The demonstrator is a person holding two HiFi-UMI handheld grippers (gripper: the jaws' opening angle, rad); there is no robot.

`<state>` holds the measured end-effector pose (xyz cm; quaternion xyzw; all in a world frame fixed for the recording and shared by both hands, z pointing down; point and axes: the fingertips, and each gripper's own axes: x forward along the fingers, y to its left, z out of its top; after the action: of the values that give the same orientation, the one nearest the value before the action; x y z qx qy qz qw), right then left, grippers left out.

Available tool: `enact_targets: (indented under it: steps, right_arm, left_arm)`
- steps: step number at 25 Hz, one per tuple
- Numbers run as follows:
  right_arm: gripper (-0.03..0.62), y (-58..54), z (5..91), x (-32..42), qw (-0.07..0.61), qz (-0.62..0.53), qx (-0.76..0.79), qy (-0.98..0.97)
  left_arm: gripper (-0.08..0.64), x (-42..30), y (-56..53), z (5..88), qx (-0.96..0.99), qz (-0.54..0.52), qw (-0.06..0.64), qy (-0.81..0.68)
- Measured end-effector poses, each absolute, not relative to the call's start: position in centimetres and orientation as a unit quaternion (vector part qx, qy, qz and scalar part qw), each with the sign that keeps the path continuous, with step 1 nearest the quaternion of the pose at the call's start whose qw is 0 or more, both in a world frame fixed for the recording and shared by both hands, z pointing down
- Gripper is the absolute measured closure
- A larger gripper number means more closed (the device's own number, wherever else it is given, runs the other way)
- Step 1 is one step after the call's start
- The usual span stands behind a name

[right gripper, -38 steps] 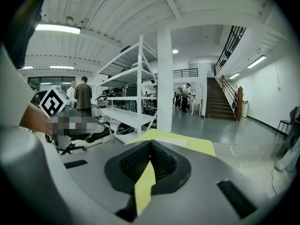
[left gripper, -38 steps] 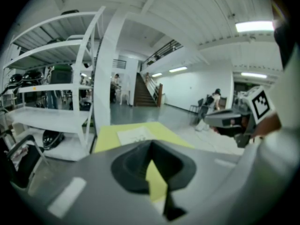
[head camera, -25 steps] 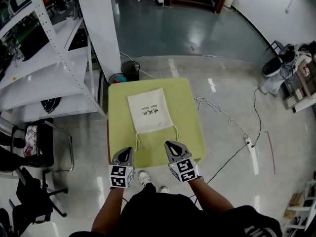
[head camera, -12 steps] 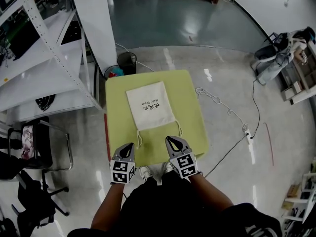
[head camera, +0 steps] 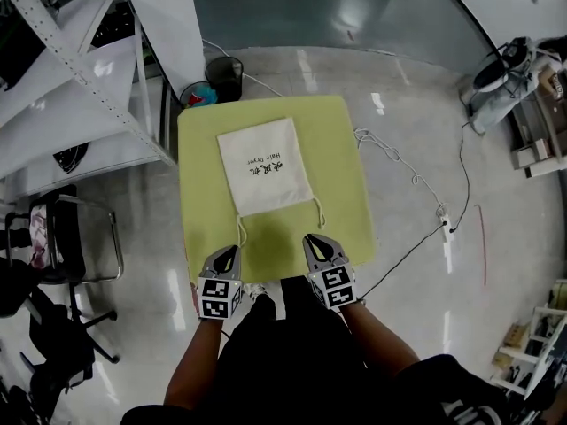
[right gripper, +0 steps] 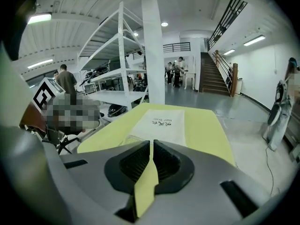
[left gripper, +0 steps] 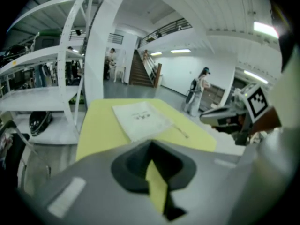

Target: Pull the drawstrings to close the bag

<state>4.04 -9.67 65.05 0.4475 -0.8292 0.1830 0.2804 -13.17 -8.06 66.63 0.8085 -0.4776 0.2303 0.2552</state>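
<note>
**A:** Where is the bag lying?

**B:** The cream cloth bag (head camera: pixel 264 166) is lying flat on the yellow-green bench (head camera: pixel 341 140), toward the far left part of the top. Its printed side is facing up and its mouth is facing the person.

**A:** And the drawstrings?

**B:** The left drawstring (head camera: pixel 241 231) is trailing from the bag's near left corner toward the person. The right drawstring (head camera: pixel 317 212) is trailing from the near right corner. Both are resting loose on the bench.

**A:** What are the grippers doing?

**B:** The left gripper (head camera: pixel 232 251) is hovering over the bench's near edge, with its tip just beside the end of the left drawstring. The right gripper (head camera: pixel 311 238) is pointing at the bench near the end of the right drawstring. I cannot tell whether either tip is touching the cord.

**A:** Are the jaws gripping anything?

**B:** No. Each gripper view is showing its jaws pressed together with nothing between them. Only a sliver of yellow bench is showing through the seam.

**A:** What is standing around the bench?

**B:** A white shelving rack (head camera: pixel 80 78) is standing to the left. A dark waste bin (head camera: pixel 223 76) is sitting on the floor (head camera: pixel 416 87) beyond the far left corner. A pale cable (head camera: pixel 399 162) is snaking across the floor on the right.
</note>
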Motion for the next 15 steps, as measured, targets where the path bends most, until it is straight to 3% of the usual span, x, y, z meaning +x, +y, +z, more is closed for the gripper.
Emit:
enact_targets:
  steps: [6, 8, 10, 11, 15]
  right_arm:
    - [0.598, -10.8, 68.9, 7.9, 0.311, 0.209, 0.467, -0.801]
    - [0.583, -11.4, 70.2, 8.7, 0.321, 0.225, 0.470, -0.791]
    - [0.500, -11.7, 71.2, 9.5, 0.333, 0.243, 0.471, -0.780]
    - [0.473, -11.9, 71.7, 10.0, 0.337, 0.249, 0.474, -0.774]
    - [0.462, -13.0, 74.0, 11.7, 0.354, 0.261, 0.485, -0.756]
  left_arm:
    - [0.555, -13.0, -8.8, 69.6, 0.788, 0.254, 0.288, -0.481]
    - [0.431, -12.9, -8.9, 70.7, 0.781, 0.266, 0.302, -0.479]
    - [0.355, -12.7, -8.6, 72.0, 0.773, 0.283, 0.314, -0.474]
    - [0.337, -12.5, -8.5, 72.6, 0.770, 0.291, 0.319, -0.470]
    - [0.318, -12.0, -8.4, 74.6, 0.757, 0.323, 0.332, -0.461]
